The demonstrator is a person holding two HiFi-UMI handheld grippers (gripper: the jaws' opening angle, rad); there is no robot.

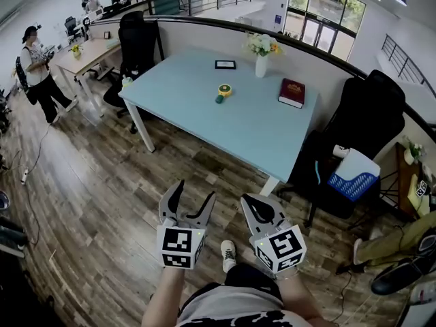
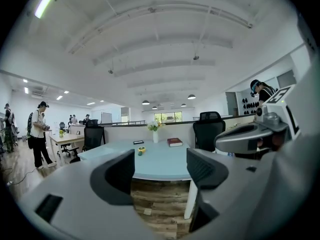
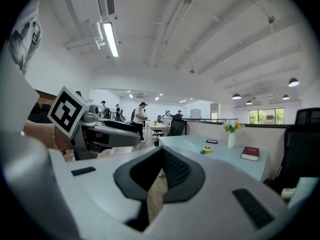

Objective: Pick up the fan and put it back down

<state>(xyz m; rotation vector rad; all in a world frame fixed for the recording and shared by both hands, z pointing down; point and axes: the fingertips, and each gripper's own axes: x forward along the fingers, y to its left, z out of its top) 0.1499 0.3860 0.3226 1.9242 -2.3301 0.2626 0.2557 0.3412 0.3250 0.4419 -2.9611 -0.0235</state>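
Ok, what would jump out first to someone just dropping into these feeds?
The two grippers low in the head view, over wood floor short of the table: left gripper with jaws apart, right gripper with jaws together, both empty. Then the pale blue table ahead, carrying the small yellow fan near its middle, a vase of flowers and a red book toward its far side.

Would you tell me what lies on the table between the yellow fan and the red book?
Nothing: the head view shows bare tabletop between the fan and the red book.
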